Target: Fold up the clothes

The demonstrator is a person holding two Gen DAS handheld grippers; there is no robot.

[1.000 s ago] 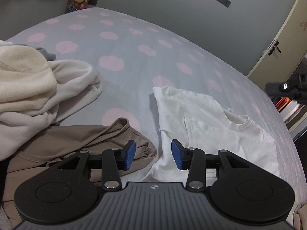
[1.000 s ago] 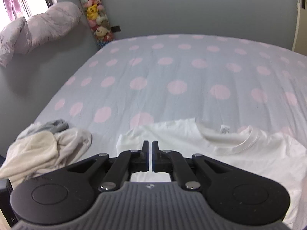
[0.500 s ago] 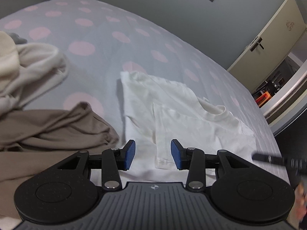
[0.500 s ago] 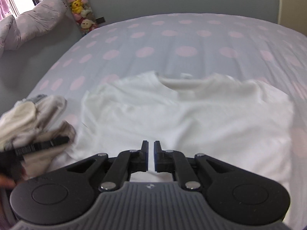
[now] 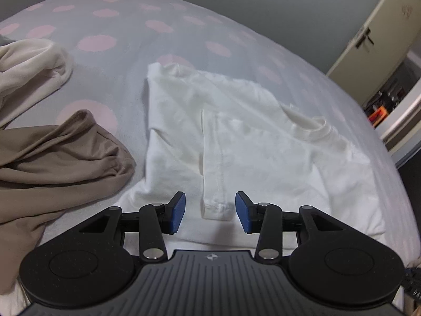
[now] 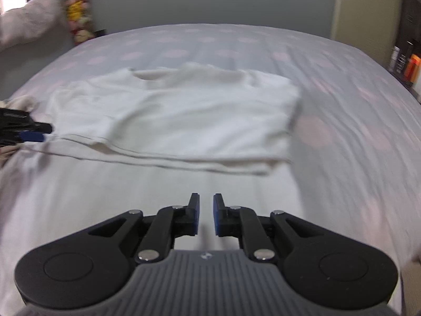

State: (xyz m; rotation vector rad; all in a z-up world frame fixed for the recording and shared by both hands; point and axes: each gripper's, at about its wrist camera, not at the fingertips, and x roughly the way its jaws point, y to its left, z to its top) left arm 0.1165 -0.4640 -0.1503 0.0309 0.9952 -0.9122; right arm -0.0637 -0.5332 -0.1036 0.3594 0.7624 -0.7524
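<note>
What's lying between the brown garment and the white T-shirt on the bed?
Nothing: in the left wrist view only a narrow strip of bare dotted bedsheet separates the brown garment from the white T-shirt.

A bed (image 5: 163, 13) in grey sheet with pink dots carries everything. On it lie a white T-shirt (image 5: 250, 142), a tan garment (image 5: 60, 152) and a cream garment (image 5: 29, 65).

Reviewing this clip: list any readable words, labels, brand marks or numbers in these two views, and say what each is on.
No readable text in either view.
Left tool: small round emblem on its grey body, no letters.
Right tool: same small emblem, no letters.
White T-shirt: neck tag shows, too small and blurred to read.
Items on the shelf by the doorway: labels too blurred to read.
</note>
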